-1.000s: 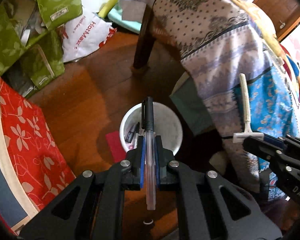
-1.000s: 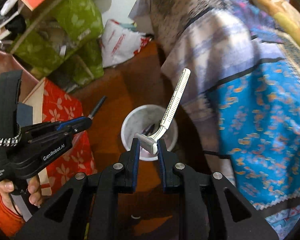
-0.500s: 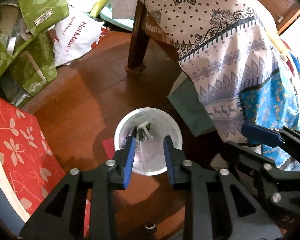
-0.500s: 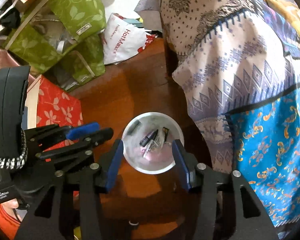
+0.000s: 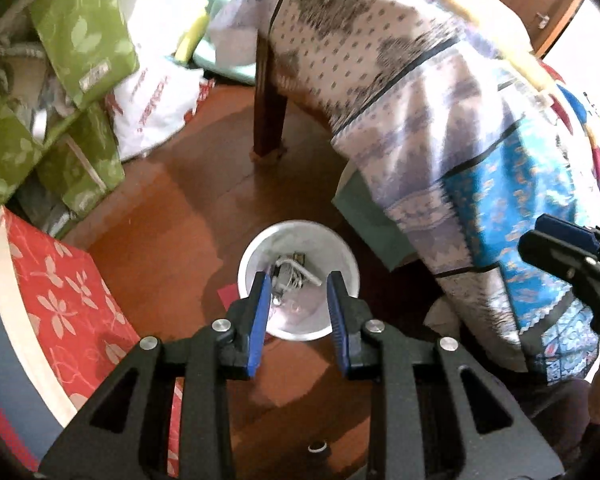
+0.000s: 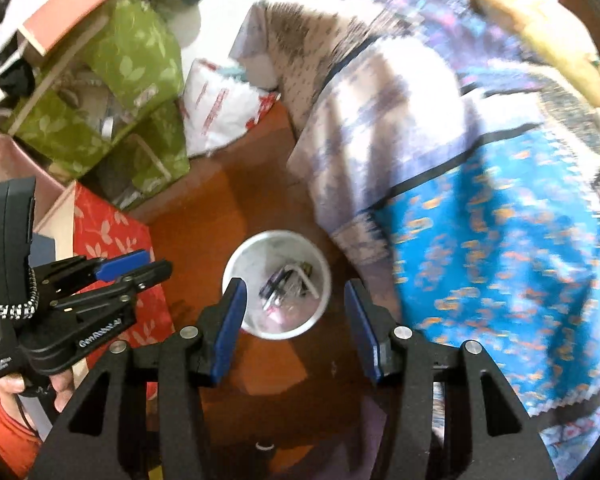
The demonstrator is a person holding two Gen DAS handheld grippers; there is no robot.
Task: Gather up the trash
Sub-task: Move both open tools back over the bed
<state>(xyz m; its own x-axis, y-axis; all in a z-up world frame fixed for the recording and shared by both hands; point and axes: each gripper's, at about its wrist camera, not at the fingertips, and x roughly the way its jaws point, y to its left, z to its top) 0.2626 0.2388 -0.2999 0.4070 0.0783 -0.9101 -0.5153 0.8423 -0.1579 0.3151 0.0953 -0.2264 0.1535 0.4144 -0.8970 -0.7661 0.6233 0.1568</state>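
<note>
A white round bin (image 5: 342, 258) (image 6: 240, 256) stands on the brown wooden floor below both grippers. Inside it lie a pen, a white razor (image 6: 305, 276) and other small trash (image 5: 286, 276). My left gripper (image 5: 299, 280) hangs above the bin, open, nothing between its blue pads. My right gripper (image 6: 294, 286) is also above the bin, open wider and empty. The left gripper (image 6: 134, 266) shows at the left of the right wrist view, held by a hand (image 6: 8, 386). The right gripper's tip (image 5: 548, 236) shows at the right edge of the left wrist view.
A table with a dark leg (image 5: 269, 92) and a patterned cloth (image 5: 440, 120) (image 6: 460, 184) hangs close on the bin's right. Green leaf-print bags (image 5: 72, 80) (image 6: 112, 92), a white plastic bag (image 5: 152, 112) and a red floral box (image 5: 68, 312) (image 6: 108, 232) crowd the left.
The left gripper opened and let go of the pen; the right opened and let go of the razor. Both items now lie in the bin. Both grippers rose a little.
</note>
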